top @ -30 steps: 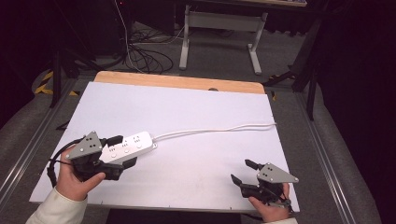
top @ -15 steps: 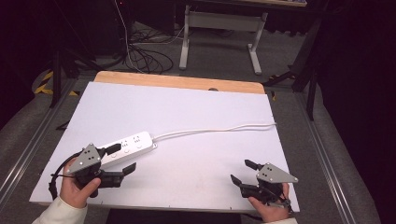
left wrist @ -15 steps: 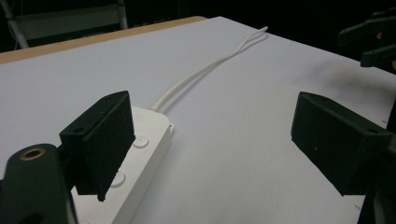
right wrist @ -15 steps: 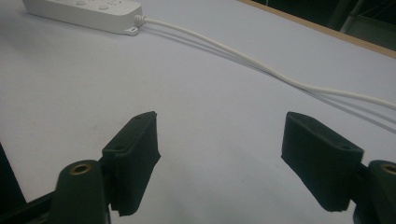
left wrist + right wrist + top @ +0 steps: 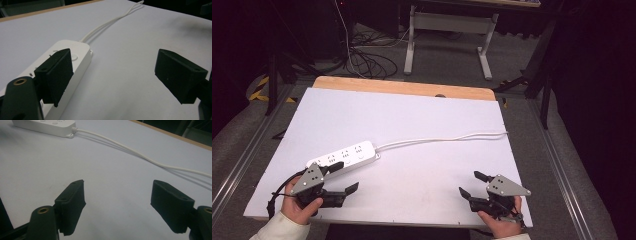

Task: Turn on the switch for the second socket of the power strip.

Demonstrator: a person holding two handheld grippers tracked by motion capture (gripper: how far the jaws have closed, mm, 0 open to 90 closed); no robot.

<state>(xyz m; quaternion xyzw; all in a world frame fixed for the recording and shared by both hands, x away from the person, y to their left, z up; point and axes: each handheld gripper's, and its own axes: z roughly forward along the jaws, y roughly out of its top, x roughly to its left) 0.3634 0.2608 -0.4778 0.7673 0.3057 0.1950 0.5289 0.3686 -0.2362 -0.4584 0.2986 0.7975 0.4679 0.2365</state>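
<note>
A white power strip (image 5: 343, 157) lies flat on the left half of the white table top (image 5: 422, 115). Its white cord (image 5: 442, 140) runs right toward the table's right edge. My left gripper (image 5: 344, 177) sits just in front of the strip, open, nothing between its jaws. In the left gripper view the strip (image 5: 80, 50) lies beside and behind the left jaw, and the gripper (image 5: 113, 65) is wide open. My right gripper (image 5: 469, 183) rests open near the front right edge. From the right gripper view (image 5: 117, 193) the strip's end (image 5: 45, 125) and cord (image 5: 140, 155) lie farther off.
A strip of bare wood (image 5: 402, 88) shows along the table's far edge. Beyond it, dark cables (image 5: 362, 57) lie on the floor beside a grey desk frame (image 5: 447, 22). Metal rails (image 5: 242, 160) run along both sides of the table.
My left gripper has drawn back from the power strip toward the near edge and stands clear of it. The strip and the right gripper have stayed put.
</note>
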